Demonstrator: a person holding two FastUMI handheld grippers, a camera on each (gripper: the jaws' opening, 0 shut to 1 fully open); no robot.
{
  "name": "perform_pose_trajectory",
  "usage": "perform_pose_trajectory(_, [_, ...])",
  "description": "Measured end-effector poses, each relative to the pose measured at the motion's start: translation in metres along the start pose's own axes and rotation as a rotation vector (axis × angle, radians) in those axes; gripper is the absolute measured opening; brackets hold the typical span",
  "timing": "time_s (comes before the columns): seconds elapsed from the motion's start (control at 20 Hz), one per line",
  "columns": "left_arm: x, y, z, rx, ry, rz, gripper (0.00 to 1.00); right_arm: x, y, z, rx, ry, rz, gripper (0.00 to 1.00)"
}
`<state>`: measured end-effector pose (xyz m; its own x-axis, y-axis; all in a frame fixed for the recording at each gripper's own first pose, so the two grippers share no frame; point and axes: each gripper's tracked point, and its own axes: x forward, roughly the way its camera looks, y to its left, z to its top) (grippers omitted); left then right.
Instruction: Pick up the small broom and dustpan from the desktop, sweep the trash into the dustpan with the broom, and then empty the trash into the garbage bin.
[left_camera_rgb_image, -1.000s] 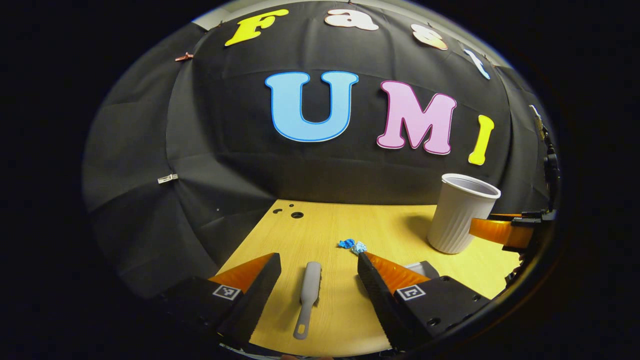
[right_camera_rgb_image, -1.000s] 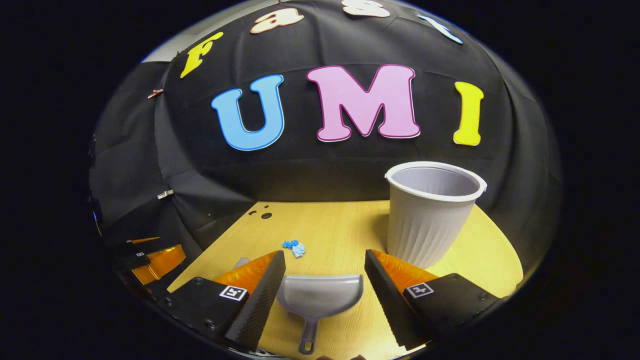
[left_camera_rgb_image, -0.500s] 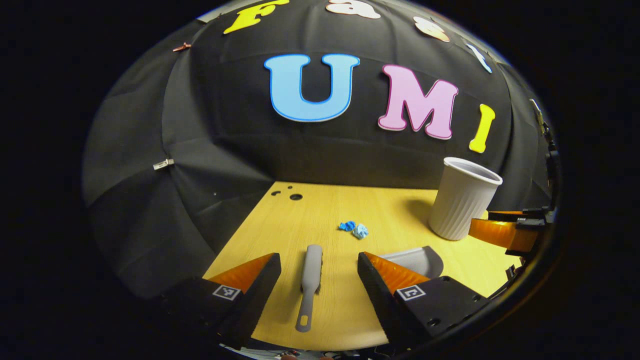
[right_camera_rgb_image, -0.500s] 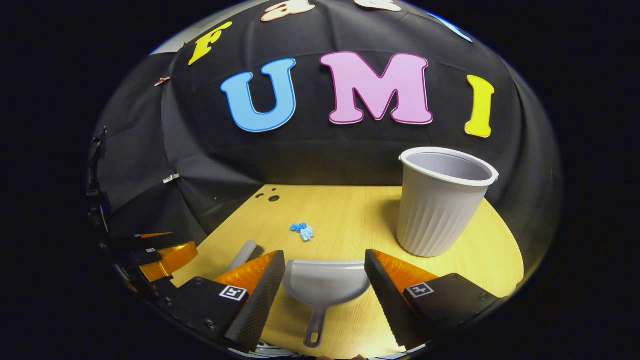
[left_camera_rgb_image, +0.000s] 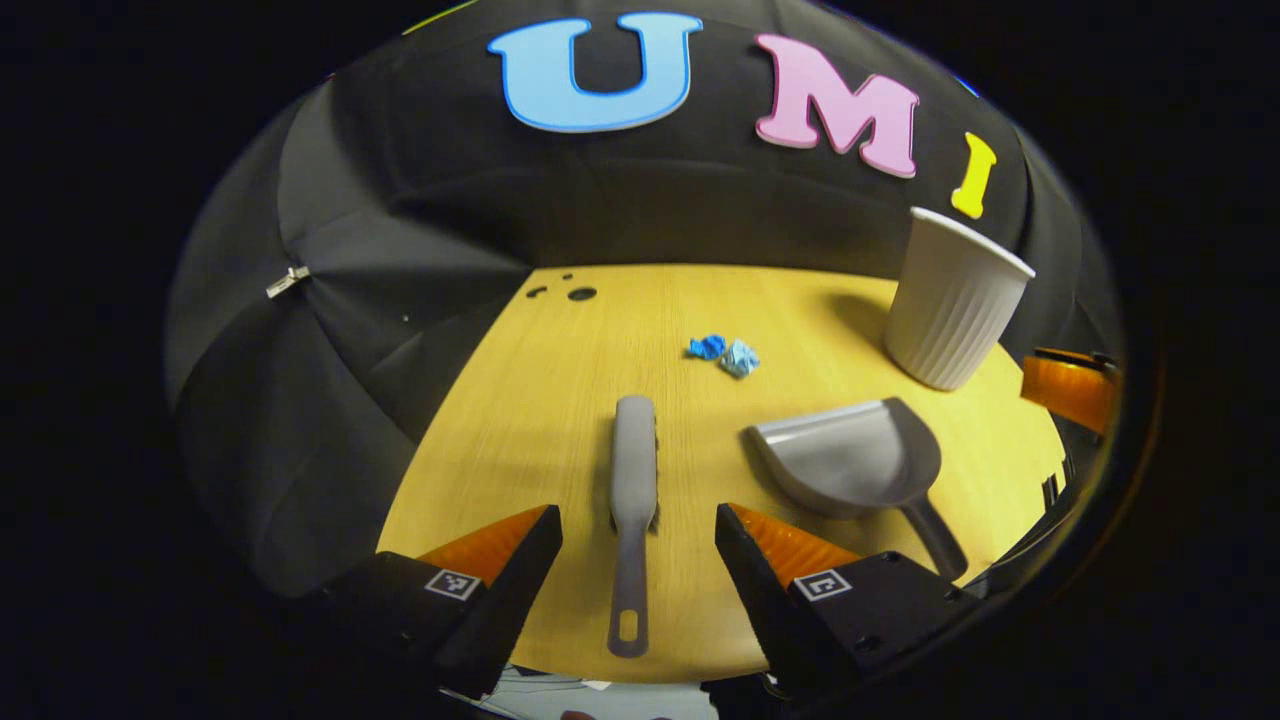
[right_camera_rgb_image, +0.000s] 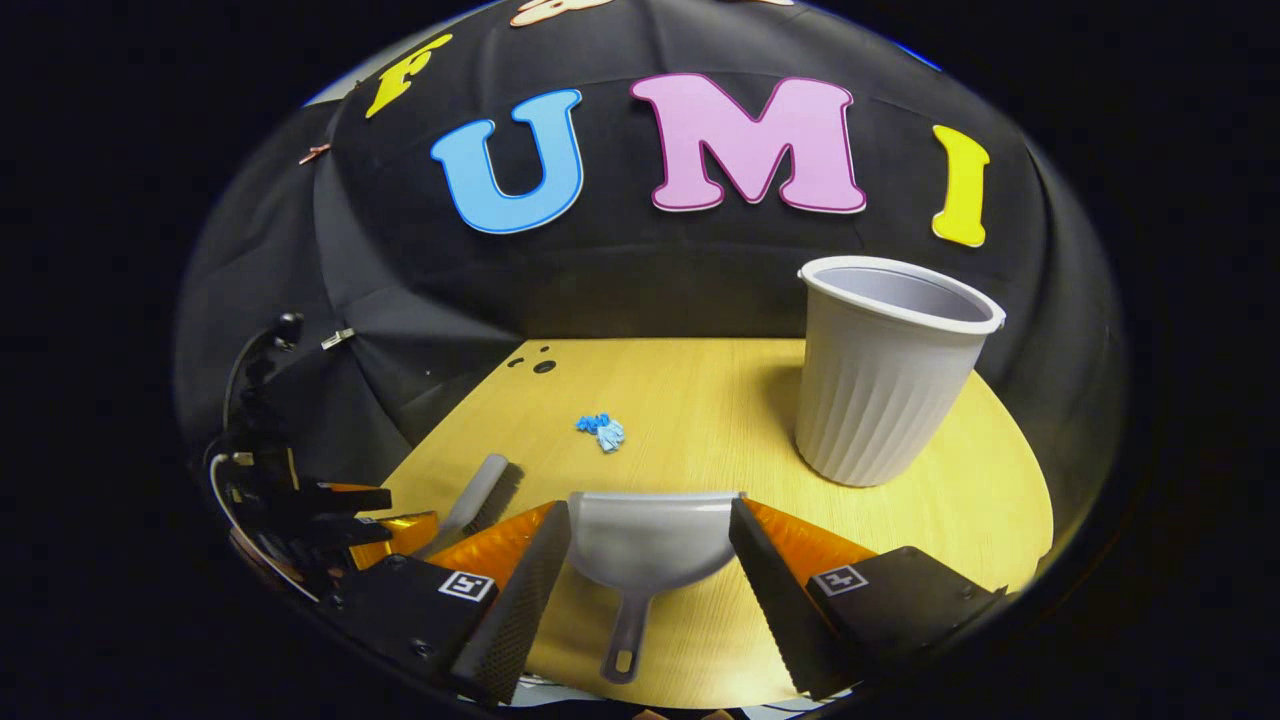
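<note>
On the wooden counter (left_camera_rgb_image: 520, 420) we hold both grippers spread and empty, our left gripper (left_camera_rgb_image: 638, 545) straddling the broom (left_camera_rgb_image: 632, 480) lengthwise, our right gripper (right_camera_rgb_image: 650, 560) straddling the dustpan (right_camera_rgb_image: 650, 540), handles pointing toward us.

Open left tool (left_camera_rgb_image: 638, 535) straddles the broom (left_camera_rgb_image: 633, 485) handle, dustpan (left_camera_rgb_image: 850, 462) beside it
</note>
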<state>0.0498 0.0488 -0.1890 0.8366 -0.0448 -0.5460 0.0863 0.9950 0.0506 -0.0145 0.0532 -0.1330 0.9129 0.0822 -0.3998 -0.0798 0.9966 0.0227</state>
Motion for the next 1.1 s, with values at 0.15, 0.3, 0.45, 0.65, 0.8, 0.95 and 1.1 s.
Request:
perform_pose_trajectory(0.15, [0.025, 0.003, -0.028, -0.030, 0.139, -0.023, 0.97, 0.004, -0.002, -0.014, 0.022, 0.043, -0.001, 0.99])
perform_pose_trajectory(0.3, [0.045, 0.008, -0.043, -0.028, 0.252, -0.019, 0.97, 0.010, -0.006, -0.024, 0.046, 0.083, -0.005, 0.99])
perform_pose_trajectory(0.45, [0.060, 0.010, -0.055, -0.026, 0.343, -0.016, 0.97, 0.015, -0.002, -0.032, 0.048, 0.119, 0.004, 0.99])
perform_pose_trajectory(0.65, [0.071, 0.012, -0.065, -0.021, 0.439, -0.015, 0.97, 0.028, 0.003, -0.046, 0.058, 0.185, 0.024, 0.99])
perform_pose_trajectory(0.8, [0.078, 0.014, -0.064, -0.005, 0.476, 0.004, 0.95, 0.033, 0.009, -0.061, 0.060, 0.246, 0.044, 0.99])
perform_pose_trajectory(0.95, [0.084, 0.011, -0.061, 0.011, 0.491, 0.000, 0.86, 0.032, 0.014, -0.074, 0.051, 0.299, 0.060, 0.99])
perform_pose_trajectory(1.1, [0.084, 0.002, -0.060, 0.003, 0.526, -0.031, 0.78, 0.031, 0.016, -0.087, 0.067, 0.355, 0.067, 0.99])
